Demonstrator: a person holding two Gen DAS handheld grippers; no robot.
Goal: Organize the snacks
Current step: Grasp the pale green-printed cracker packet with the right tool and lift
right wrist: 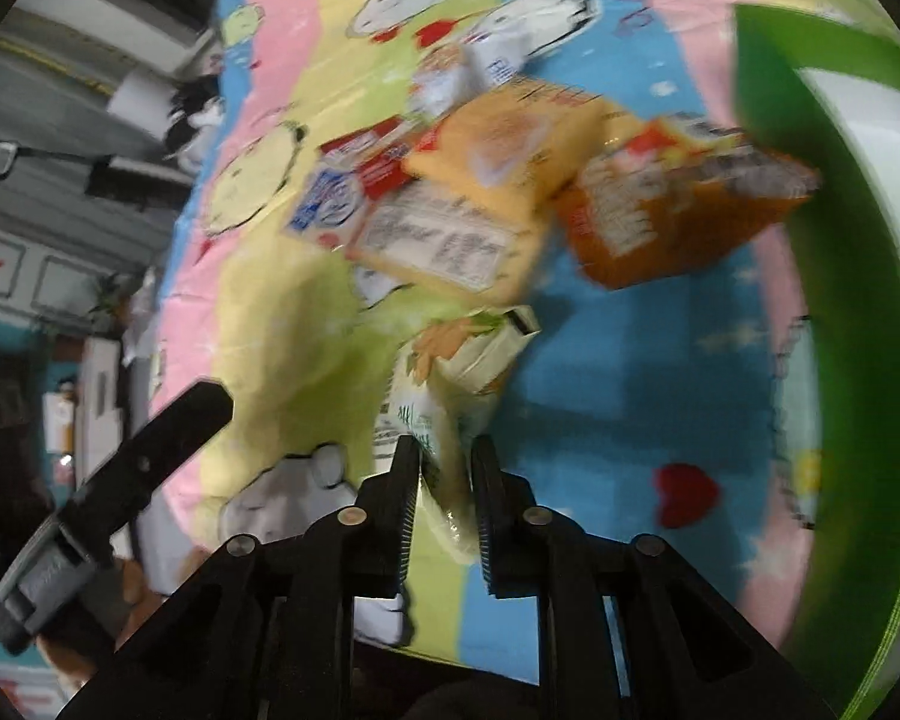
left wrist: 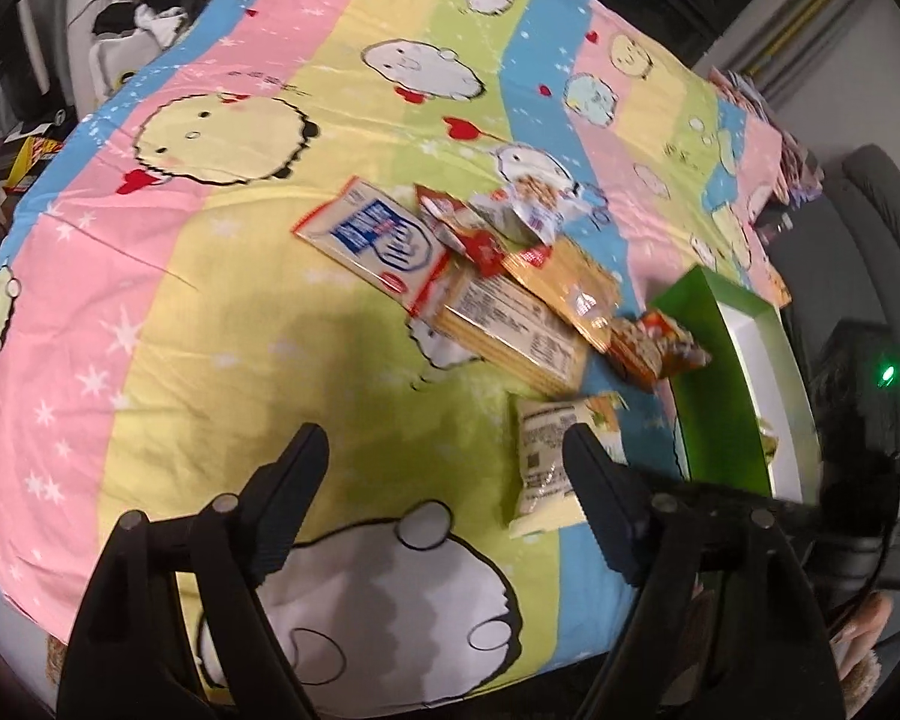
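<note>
Right wrist view: the right gripper (right wrist: pixel 444 450) has its jaws narrowly parted around the end of a pale green-and-white snack packet (right wrist: pixel 450 372); blur hides whether the pads press on it. That packet lies on the cartoon-print bedsheet (right wrist: pixel 600 408), near the green box (right wrist: pixel 840 312). Left wrist view: the left gripper (left wrist: pixel 447 441) hangs wide open above the sheet, holding nothing, its right finger (left wrist: pixel 594 480) overlapping the same packet (left wrist: pixel 546 456).

Pastel striped cotton bedsheet (left wrist: pixel 222 312) with cartoon animal faces and red hearts covers the whole surface. Black and white cloth heap (left wrist: pixel 150 6) lies beyond its far left edge. Small green indicator light (left wrist: pixel 886 373) glows at right.
</note>
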